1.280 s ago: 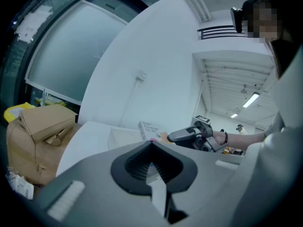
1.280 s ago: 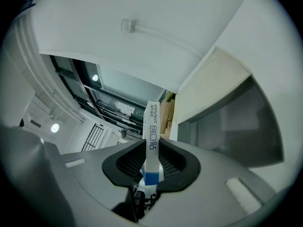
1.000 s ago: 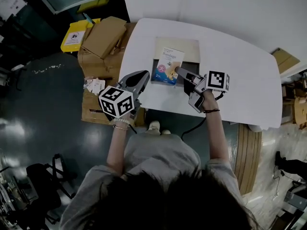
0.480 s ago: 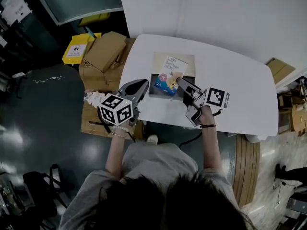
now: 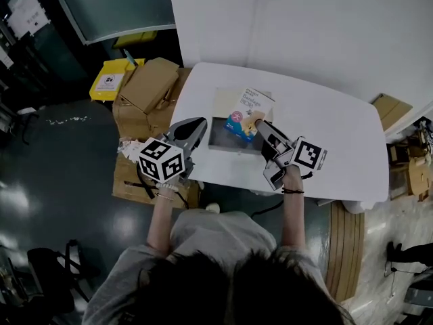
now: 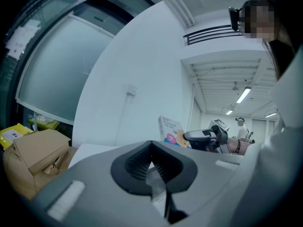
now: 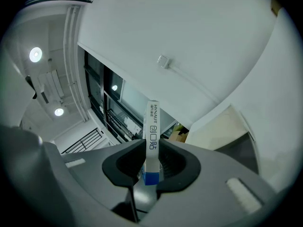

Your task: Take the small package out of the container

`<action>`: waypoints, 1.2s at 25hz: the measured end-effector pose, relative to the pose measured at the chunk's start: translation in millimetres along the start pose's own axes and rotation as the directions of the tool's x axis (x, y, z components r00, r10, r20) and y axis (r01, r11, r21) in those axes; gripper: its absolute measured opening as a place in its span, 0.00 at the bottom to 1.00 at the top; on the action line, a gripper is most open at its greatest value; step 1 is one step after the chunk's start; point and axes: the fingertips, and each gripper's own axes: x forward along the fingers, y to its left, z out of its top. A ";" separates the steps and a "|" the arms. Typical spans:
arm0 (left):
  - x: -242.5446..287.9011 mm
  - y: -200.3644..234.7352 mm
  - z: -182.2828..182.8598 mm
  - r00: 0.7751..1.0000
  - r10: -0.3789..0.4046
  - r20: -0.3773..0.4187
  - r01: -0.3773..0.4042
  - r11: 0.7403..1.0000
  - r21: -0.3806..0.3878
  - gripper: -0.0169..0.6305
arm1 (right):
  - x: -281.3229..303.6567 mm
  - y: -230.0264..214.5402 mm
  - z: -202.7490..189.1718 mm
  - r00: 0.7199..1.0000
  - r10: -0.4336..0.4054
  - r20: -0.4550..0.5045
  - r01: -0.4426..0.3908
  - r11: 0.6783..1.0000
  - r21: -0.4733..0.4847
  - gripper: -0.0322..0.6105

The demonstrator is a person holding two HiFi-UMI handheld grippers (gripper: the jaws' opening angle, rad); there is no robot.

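Right claw [image 5: 258, 121] clamps the small package [image 5: 245, 109] over the container [image 5: 222, 139] rim — left claw [image 5: 192, 124] closed.

The head view was dim at nine o'clock, the white table [image 5: 325, 114] bright. Both gripper views bulged, darkening at the edges; a ceiling lamp [image 7: 35, 55] glared at ten o'clock.

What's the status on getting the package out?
Right tongs shut on the package. Package held up, tilted, over the container. Left tongs shut, empty, off to the side. Nothing in the way.
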 end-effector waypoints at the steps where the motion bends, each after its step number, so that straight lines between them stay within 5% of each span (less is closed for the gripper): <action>1: -1.0 0.4 1.9 1.000 0.001 0.004 -0.001 1.000 0.003 0.01 | -0.6 5.2 3.0 1.000 0.011 -0.002 -0.011 0.999 -0.042 0.21; 9: 1.0 -0.5 14.0 1.000 -0.009 0.028 0.008 1.000 0.024 0.01 | -11.9 15.8 19.3 0.999 0.009 0.037 -0.003 0.989 -0.146 0.21; 19: 8.1 -2.0 21.7 0.999 -0.023 0.029 0.022 0.999 0.041 0.01 | -28.6 -2.4 24.7 0.992 -0.074 0.098 0.084 0.992 -0.098 0.21; 30: 12.1 -2.7 22.6 0.999 -0.029 0.024 0.028 0.999 0.043 0.01 | -36.7 -11.7 30.6 0.985 -0.138 0.100 0.154 0.973 -0.174 0.21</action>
